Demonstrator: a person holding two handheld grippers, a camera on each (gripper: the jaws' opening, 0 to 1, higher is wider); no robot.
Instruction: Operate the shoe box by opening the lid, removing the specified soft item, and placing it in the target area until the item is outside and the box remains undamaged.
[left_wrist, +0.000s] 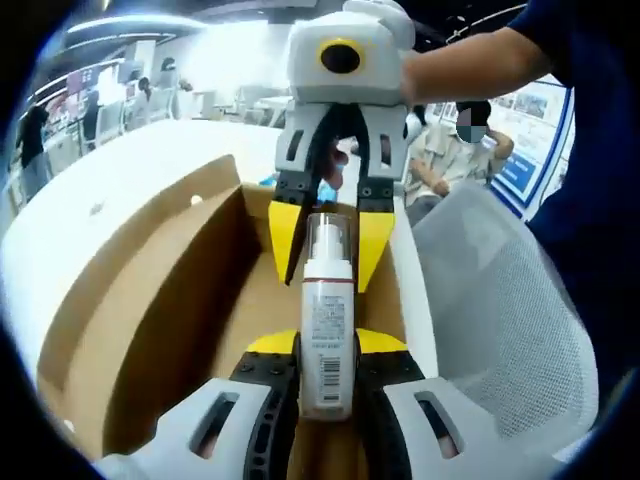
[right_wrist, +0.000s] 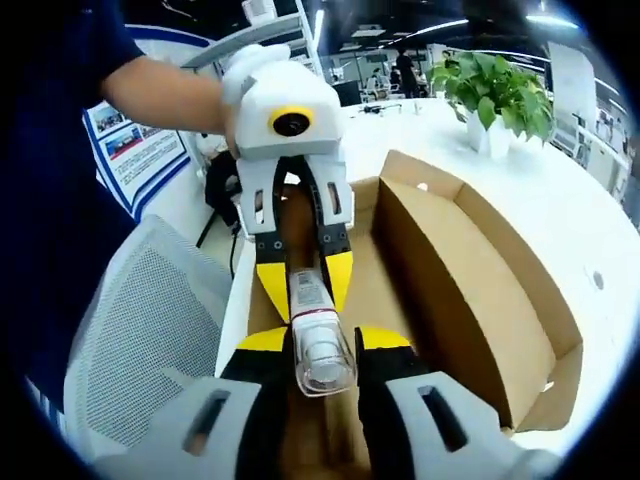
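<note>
**benchrat:** Open-plan office behind everything, with a smooth white table (left_wrist: 120, 170) carrying one brown corrugated shoe box (left_wrist: 140, 320), lid flap (right_wrist: 480, 270) standing up along one side. A grey mesh chair back (left_wrist: 500, 320) sits just beside the table edge, and one leafy potted plant (right_wrist: 495, 95) is further back on the tabletop in the right gripper view.

**tongs_guy:** What's actually being held? I count one item.

**benchrat:** One, yeah: a slim white spray bottle (left_wrist: 327, 320) with a clear plastic cap (right_wrist: 322, 365) and a printed label with a barcode. It's hard plastic, cylindrical, and lying along the length of the box, over the open inside.

**tongs_guy:** And the two tongs?

**benchrat:** Both are on it, one at each end. In the left gripper view the left gripper (left_wrist: 328, 375) has its black jaws with yellow pads closed narrow around the bottle's base end, pads touching both sides. The right gripper (left_wrist: 330, 250) comes in from the far side and its yellow tips pinch the capped end. Right gripper view shows the same from the other way: right gripper (right_wrist: 322, 370) hugging the clear cap, left gripper (right_wrist: 303, 270) clamped on the body further along.

**tongs_guy:** Hands?

**benchrat:** A gloved hand and a dark blue sleeve (right_wrist: 60, 90) behind each white gripper housing.
</note>
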